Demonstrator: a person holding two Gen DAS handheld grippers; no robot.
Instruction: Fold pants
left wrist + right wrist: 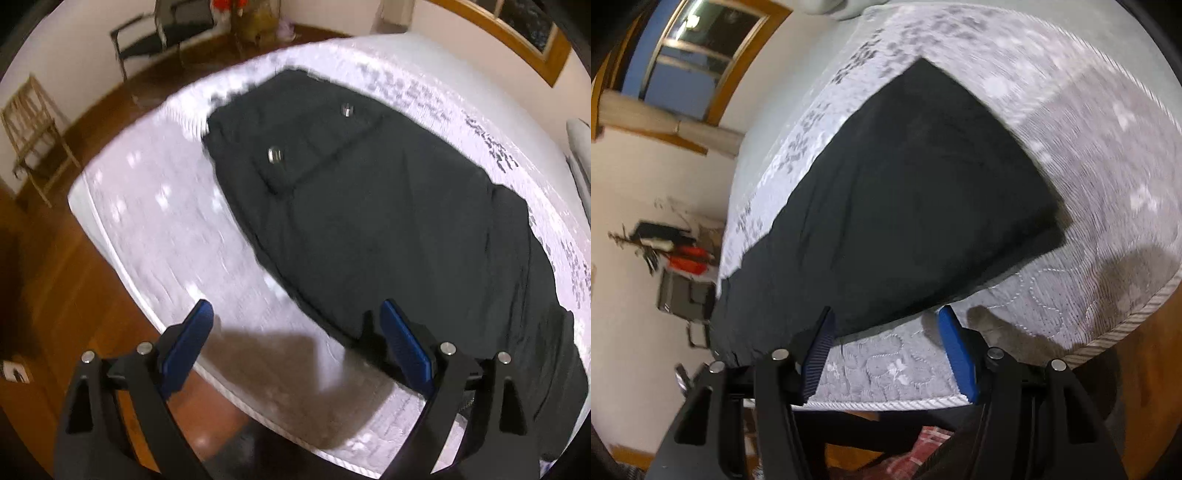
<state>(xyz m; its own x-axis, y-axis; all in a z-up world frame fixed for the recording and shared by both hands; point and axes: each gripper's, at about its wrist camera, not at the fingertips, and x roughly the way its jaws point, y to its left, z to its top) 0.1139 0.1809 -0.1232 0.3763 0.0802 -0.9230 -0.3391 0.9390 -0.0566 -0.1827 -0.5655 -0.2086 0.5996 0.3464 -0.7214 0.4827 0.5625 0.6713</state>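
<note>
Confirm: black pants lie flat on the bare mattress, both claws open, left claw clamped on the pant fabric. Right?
Not quite. The left claw is clamped on nothing: in the left wrist view its jaws stand wide apart over the mattress edge, with no fabric between them. The rest holds: the black pants lie flat on the mattress, and the right claw is open too.

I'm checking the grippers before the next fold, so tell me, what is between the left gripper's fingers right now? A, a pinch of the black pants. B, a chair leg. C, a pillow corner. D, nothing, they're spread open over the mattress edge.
D: the left gripper stands wide open, with only mattress between its fingers, the black pants lying beside them.
</note>
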